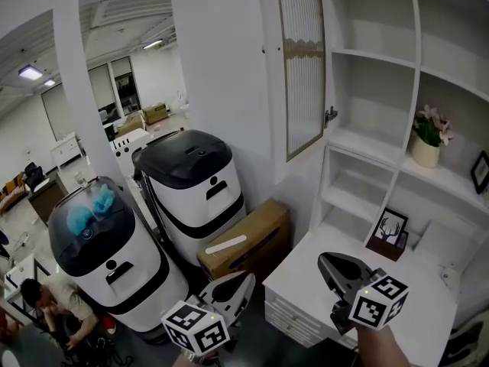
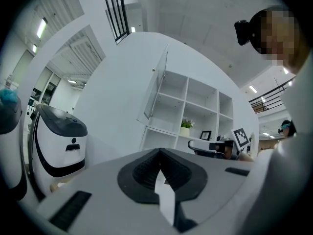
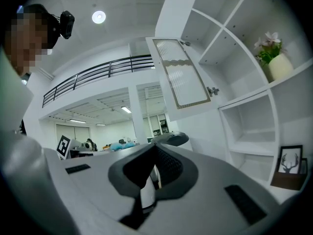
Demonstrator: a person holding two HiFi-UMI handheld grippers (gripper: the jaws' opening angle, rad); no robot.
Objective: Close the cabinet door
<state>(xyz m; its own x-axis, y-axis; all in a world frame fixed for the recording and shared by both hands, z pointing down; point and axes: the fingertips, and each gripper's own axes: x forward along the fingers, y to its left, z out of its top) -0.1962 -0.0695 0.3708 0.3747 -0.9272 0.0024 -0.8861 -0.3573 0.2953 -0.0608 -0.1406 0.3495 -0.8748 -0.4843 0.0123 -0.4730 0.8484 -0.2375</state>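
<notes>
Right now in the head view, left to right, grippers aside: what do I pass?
seated person → white machine with blue contents → black-lidded white machine → cardboard box → open cabinet door → deer picture → flower pot → black frame at the right edge

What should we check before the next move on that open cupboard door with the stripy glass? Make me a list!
1. White-framed cabinet door with a ribbed glass panel is ready to be pushed: ok, it stands swung wide open.
2. Left gripper is free: ok, jaws together, nothing between them.
3. Right gripper is free: ok, jaws together and empty.
4. A gripper is up at the door: not ok, both are low and apart from it.
5. White shelves behind the door are clear at the front: ok, nothing sticks out.
6. Small metal hinge moves freely: cannot tell.
</notes>
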